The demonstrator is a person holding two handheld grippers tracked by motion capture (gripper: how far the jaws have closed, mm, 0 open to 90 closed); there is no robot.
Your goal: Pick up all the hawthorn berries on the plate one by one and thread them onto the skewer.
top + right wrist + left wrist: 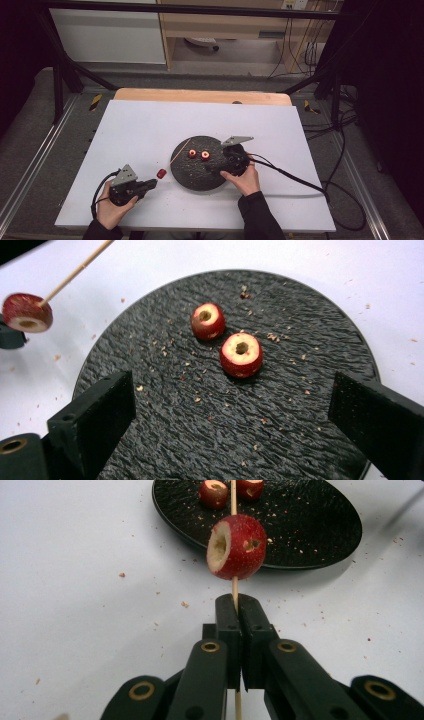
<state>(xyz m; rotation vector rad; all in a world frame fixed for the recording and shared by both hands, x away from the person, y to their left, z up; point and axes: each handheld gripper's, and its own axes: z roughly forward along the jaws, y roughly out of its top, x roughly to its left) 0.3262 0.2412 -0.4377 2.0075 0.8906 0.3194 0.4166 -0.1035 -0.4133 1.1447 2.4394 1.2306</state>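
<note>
Left hand-held gripper (235, 611) clamps the thin wooden skewer (233, 497) bearing one cored red fruit (237, 546); right hand-held gripper (232, 412), wide open, could knock the two cored red fruits (241, 354) across the round black plate (280, 440).

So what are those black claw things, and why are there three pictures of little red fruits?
A person sits at a white table and holds a squeezing tool in each hand. One picture is taken from above. The other two come from small cameras riding on the tools, looking along their black jaws.

The left tool is squeezed shut on a thin wooden stick. One red fruit with its core cut out is already threaded on that stick.

The right tool is wide open over a round black plate. Two more cored red fruits lie on it, among small crumbs. They probably go onto the stick next.
</note>
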